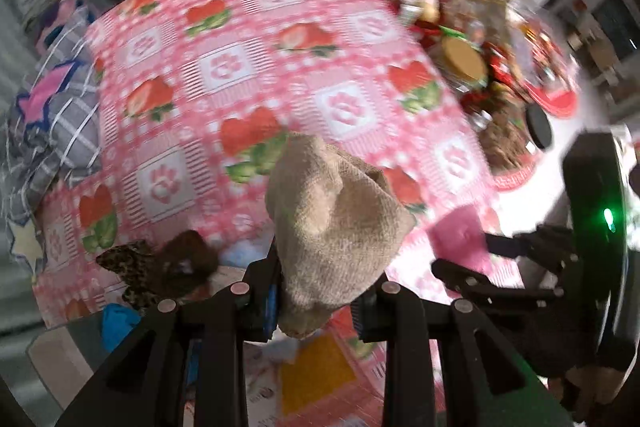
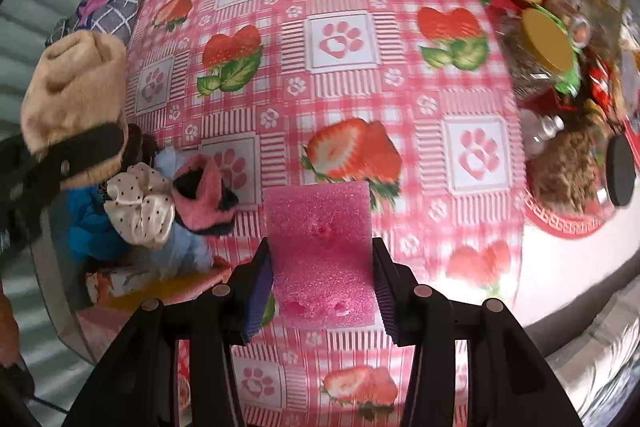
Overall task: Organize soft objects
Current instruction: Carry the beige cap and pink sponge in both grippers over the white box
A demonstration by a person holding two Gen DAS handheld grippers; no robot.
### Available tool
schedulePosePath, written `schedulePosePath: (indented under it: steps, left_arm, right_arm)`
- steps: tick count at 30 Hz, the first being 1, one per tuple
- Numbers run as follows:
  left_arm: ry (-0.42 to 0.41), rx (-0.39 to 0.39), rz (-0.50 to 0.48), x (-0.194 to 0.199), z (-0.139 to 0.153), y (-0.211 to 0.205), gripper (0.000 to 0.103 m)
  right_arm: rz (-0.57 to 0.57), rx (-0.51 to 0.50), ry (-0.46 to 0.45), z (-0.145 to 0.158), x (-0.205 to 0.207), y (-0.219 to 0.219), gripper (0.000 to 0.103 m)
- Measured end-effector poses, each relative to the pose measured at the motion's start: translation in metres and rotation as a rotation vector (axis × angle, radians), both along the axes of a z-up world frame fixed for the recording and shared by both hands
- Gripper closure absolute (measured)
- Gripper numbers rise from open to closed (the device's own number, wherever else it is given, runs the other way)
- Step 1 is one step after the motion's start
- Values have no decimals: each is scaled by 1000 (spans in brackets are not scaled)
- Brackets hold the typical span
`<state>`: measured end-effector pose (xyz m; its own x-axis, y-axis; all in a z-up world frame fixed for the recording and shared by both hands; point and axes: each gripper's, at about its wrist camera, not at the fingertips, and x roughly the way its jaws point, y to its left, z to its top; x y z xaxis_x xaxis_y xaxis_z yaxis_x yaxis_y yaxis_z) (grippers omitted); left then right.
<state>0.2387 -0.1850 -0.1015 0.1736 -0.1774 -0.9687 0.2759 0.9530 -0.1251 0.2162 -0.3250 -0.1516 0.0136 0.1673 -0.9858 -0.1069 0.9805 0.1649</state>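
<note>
Between R gripper (image 2: 322, 291) fingers (image 2: 260, 291): pink sponge (image 2: 320, 247), clamped.

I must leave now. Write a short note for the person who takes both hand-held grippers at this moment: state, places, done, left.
Left hand-held gripper: shut on the beige knitted cloth, lifted over the strawberry tablecloth.
Right hand-held gripper: shut on the pink sponge, also lifted.
Other soft items sit in a pile at the table's left edge: cream dotted bow, pink-black and blue pieces.
Done: both items picked up.
Left: place both, probably with the pile.
</note>
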Motion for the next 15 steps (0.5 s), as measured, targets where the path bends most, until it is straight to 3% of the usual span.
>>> schedulePosePath:
  steps: [15]
  left_arm:
    - [-58,-68,-288,-113,51,-67,72]
  right_arm:
    - [-150,-41,-7,26,-77,-44,55]
